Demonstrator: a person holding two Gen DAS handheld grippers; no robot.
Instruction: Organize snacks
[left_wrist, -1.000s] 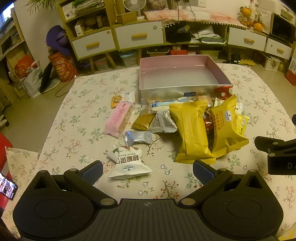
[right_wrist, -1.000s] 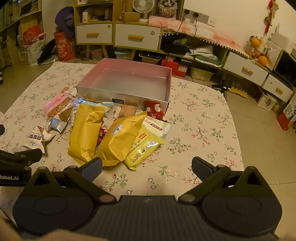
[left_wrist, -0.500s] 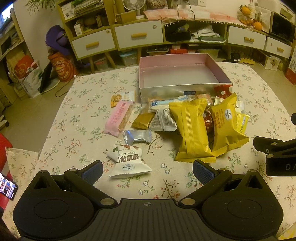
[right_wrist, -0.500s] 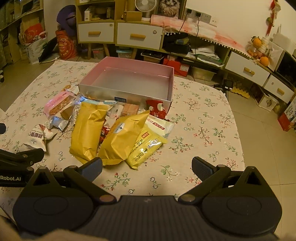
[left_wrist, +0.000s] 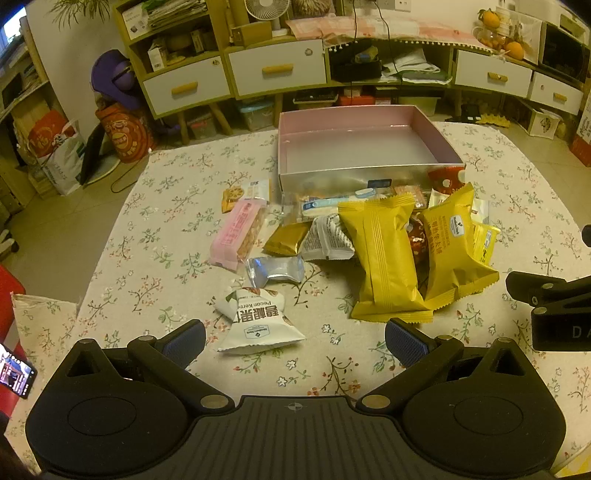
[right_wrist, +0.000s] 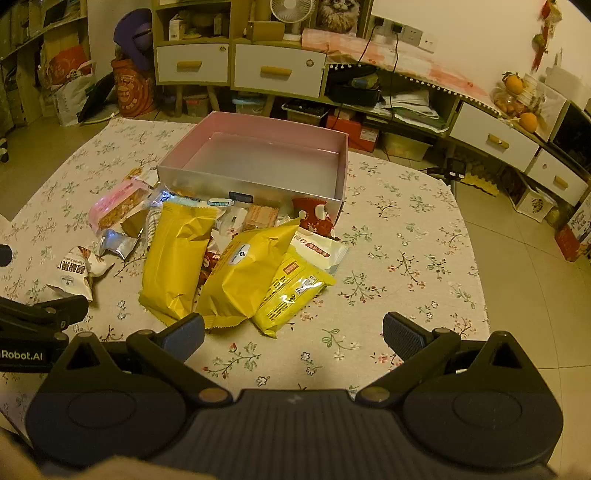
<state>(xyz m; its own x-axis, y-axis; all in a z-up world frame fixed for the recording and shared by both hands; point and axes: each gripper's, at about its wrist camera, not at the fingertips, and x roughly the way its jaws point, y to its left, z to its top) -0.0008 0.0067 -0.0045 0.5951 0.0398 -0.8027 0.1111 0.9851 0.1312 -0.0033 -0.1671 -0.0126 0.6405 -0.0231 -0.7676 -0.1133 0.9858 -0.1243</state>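
**Snack pile and box, both claws idle**

Left claw: held low over the near table edge, fingers spread wide, gripping nothing. A white pouch lies on the cloth between and just ahead of its fingertips, untouched.

Right claw: level at the near edge, fingers likewise wide apart and holding nothing. Its left fingertip sits just before the corner of a yellow pack.

Table: covered in a floral cloth.

Box: pink inside, silver outside, open-topped, nothing in it; stands at the far middle of the table.

Snacks, all outside the box, heaped against its near wall:
- long yellow pack, lying flat;
- second yellow pack, beside it to the right, overlapping a bright yellow wrapper;
- red packet, touching the box corner;
- pink bar, to the left of the heap;
- gold sachet and silver sachet, between the pink bar and the yellow packs;
- grey-printed pouch, partly under the long yellow pack.

Surroundings: drawer cabinets line the wall beyond the table.
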